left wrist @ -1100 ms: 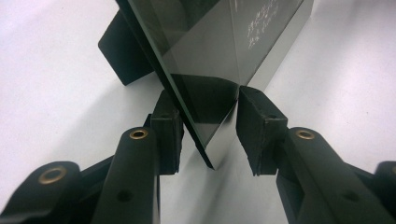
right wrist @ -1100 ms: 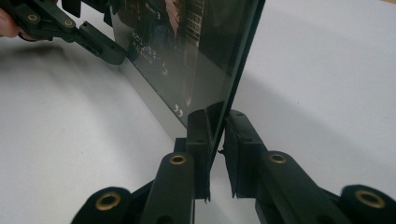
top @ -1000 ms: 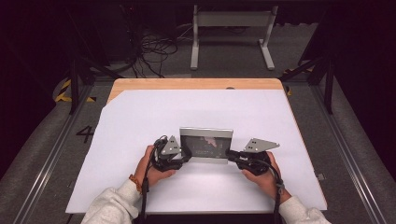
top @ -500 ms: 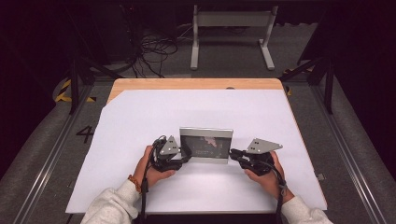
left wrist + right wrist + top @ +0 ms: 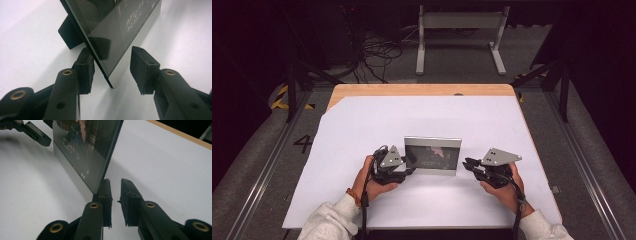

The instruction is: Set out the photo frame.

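Picture frame (image 5: 432, 156) is standing upright on the white surface (image 5: 362, 125), leaning slightly back on its black rear stand (image 5: 68, 32), with its long axis running across from one gripper to the other. Left gripper (image 5: 408, 165) is sitting at the frame's left end, and in the left gripper view the frame's lower corner is lying between the jaws: the rear pad is just beside or touching the back face, I cannot tell which, while the front pad is standing clear of the glass. Those jaws have just been opening and are now about half spread, no longer pinching the frame. Right gripper (image 5: 467, 164) is sitting just off the frame's right end; in the right gripper view its jaws are showing only a narrow gap with nothing between them, and the frame's edge is lying just ahead and to the left of the left-hand jaw, close to touching it. Both grippers are equally near. In my judgement, any fresh grip is depending on sliding jaws along the long axis, straddling the thin edge front to back.
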The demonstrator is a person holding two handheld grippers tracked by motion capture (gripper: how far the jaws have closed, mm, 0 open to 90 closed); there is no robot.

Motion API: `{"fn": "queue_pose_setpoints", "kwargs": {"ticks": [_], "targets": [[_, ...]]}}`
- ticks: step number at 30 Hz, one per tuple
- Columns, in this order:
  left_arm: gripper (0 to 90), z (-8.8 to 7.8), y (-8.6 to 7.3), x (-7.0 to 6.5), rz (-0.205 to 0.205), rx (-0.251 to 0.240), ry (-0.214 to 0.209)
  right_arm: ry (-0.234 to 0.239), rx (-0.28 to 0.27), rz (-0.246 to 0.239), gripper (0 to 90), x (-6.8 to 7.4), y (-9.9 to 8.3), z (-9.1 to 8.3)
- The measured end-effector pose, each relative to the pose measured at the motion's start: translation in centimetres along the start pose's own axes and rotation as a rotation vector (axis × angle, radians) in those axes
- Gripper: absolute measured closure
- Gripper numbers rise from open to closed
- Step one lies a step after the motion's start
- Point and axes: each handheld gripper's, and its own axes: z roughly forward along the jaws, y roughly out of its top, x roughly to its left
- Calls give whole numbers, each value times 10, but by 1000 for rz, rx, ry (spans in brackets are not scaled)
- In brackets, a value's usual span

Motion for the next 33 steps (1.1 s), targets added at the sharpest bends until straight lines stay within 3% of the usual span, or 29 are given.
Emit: {"fn": "queue_pose_setpoints", "kwargs": {"ticks": [8, 13, 15, 24, 28, 33], "targets": [[524, -10, -2, -2, 15, -10, 13, -21, 10, -18, 755, -1, -3, -7], [504, -19, -7, -1, 9, -15, 23, -13, 7, -27, 702, 0, -4, -13], [490, -24, -11, 0, 11, -25, 7, 0, 21, -40, 689, 2, -7, -13], [408, -36, -22, 0, -5, -44, 22, 17, 50, -67, 506, 7, -14, -15], [347, -37, -27, -2, -1, -25, 25, 33, 71, -87, 429, 11, -17, -13], [260, -37, -34, -3, -18, -2, 31, 19, 83, -93, 350, 14, -20, -12]]}}
